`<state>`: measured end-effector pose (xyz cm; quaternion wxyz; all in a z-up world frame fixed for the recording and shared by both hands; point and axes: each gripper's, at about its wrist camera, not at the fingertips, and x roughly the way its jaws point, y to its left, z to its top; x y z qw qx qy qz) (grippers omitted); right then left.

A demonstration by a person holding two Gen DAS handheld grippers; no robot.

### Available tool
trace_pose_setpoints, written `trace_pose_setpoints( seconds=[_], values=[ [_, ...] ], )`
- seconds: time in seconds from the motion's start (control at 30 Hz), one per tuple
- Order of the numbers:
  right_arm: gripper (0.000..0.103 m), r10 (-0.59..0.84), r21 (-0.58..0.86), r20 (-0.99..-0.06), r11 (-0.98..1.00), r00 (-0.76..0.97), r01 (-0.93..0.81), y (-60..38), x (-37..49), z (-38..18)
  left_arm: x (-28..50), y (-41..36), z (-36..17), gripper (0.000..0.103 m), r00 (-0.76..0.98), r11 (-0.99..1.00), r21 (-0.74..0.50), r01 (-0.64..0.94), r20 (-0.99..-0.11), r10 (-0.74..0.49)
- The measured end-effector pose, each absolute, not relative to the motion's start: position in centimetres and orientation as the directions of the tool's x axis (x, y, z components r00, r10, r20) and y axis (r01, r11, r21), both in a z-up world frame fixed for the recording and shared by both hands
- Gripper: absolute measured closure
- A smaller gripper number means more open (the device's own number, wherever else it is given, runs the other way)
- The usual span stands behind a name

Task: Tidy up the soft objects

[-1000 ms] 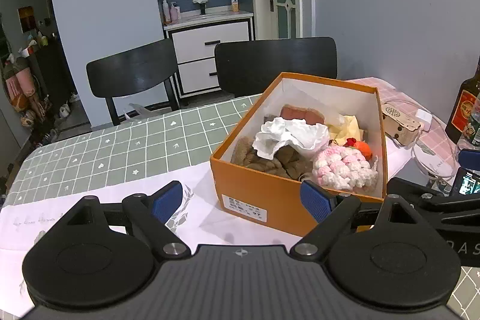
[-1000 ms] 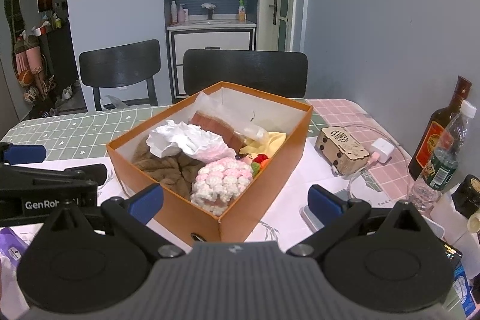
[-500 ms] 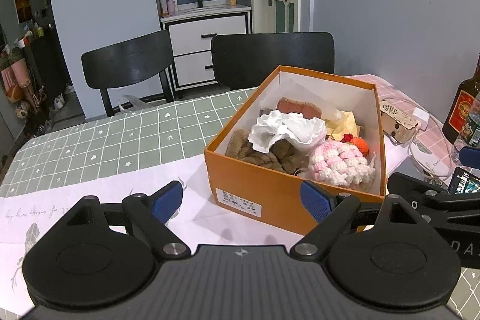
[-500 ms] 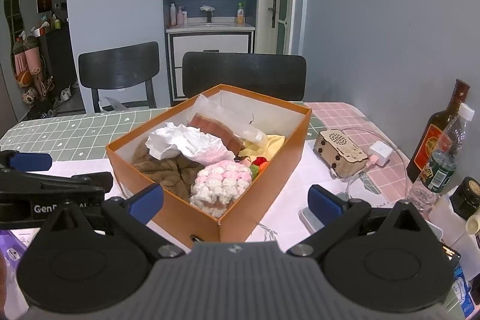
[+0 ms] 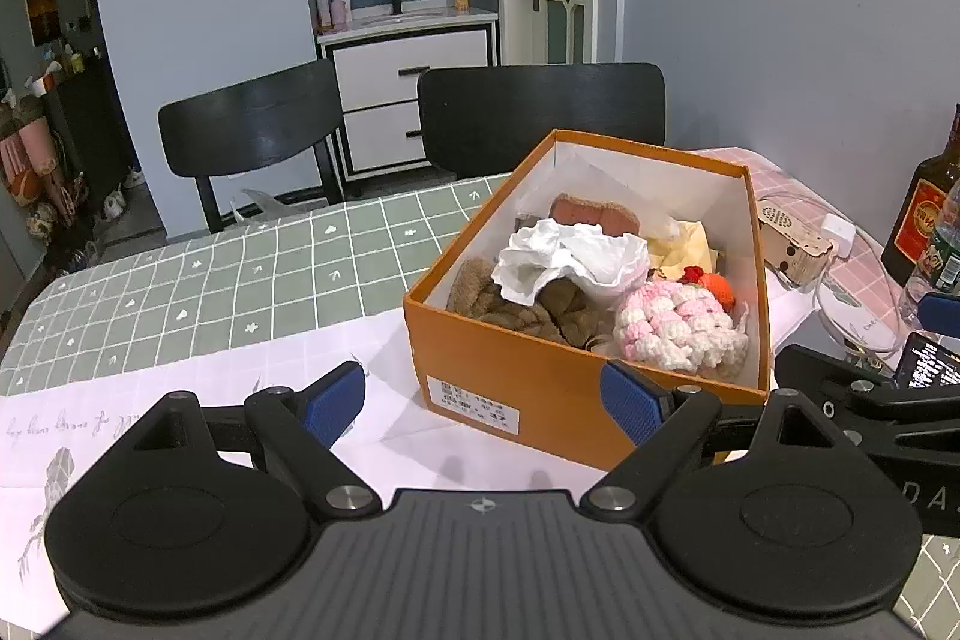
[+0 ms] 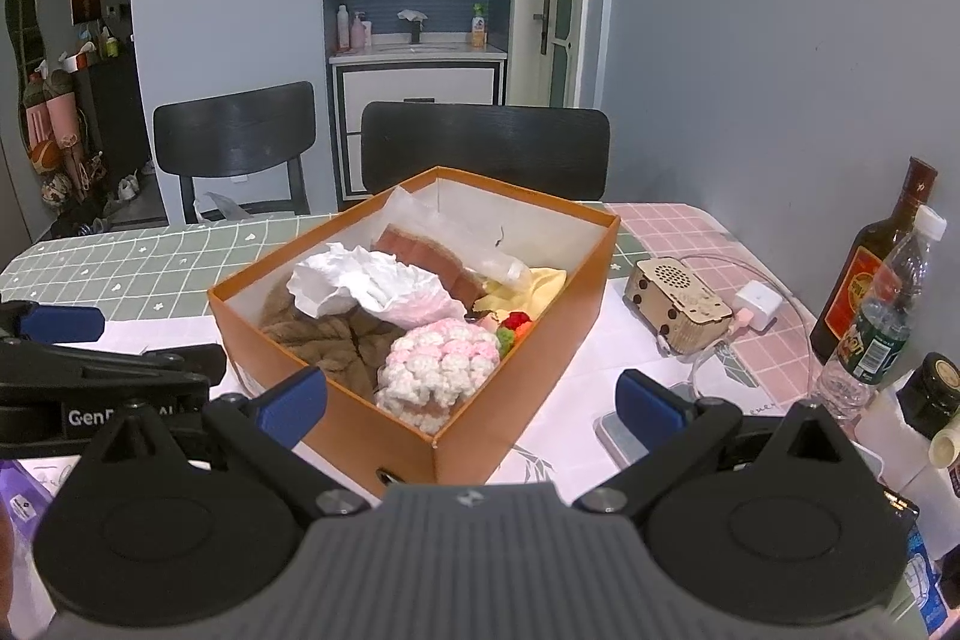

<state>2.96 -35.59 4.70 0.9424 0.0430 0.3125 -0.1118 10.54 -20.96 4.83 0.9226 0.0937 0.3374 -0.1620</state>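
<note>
**Both claws spread wide and empty before the filled orange box**

Left wrist view: the left claw (image 5: 483,400) is spread wide with nothing between its blue pads (image 5: 333,403). Ahead and a little to the right, the orange box (image 5: 540,388) sits on the desk (image 5: 210,280), resting on a pale paper sheet over the green checked cloth. Inside the box, a crumpled white tissue (image 5: 570,259) lies on top of a brown fuzzy item (image 5: 522,307); a pink-and-white knitted piece (image 5: 678,325) fills the near right corner, with a small red and orange knit (image 5: 711,283) just behind it, a yellow cloth (image 5: 684,247) further back and a pinkish-brown piece (image 5: 594,214) against the far wall. The right claw's black frame (image 5: 870,400) shows at the right edge. A wooden speaker box (image 5: 792,247) stands right of the orange box.

Right wrist view: the right claw (image 6: 474,400) is likewise wide open and holds nothing. The orange box (image 6: 516,382) lies directly in front, its near corner between the pads. The white tissue (image 6: 366,283), brown fuzzy item (image 6: 324,334) and knitted piece (image 6: 441,367) are all inside. The left claw (image 6: 54,325) shows at the left. A dark bottle (image 6: 870,274) and a clear plastic bottle (image 6: 876,328) stand at the right, near the wooden speaker box (image 6: 678,307).
</note>
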Motion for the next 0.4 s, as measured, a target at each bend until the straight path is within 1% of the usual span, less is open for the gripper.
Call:
trace_pose_setpoints(
  seconds=[0.4],
  values=[
    [0.003,-0.191,0.003,-0.599,0.971,0.778,0.241,-35.59,2.95,4.68,10.36,-21.08,4.67,0.000,0.735,0.925,0.080,0.371,-0.633,-0.241]
  ],
)
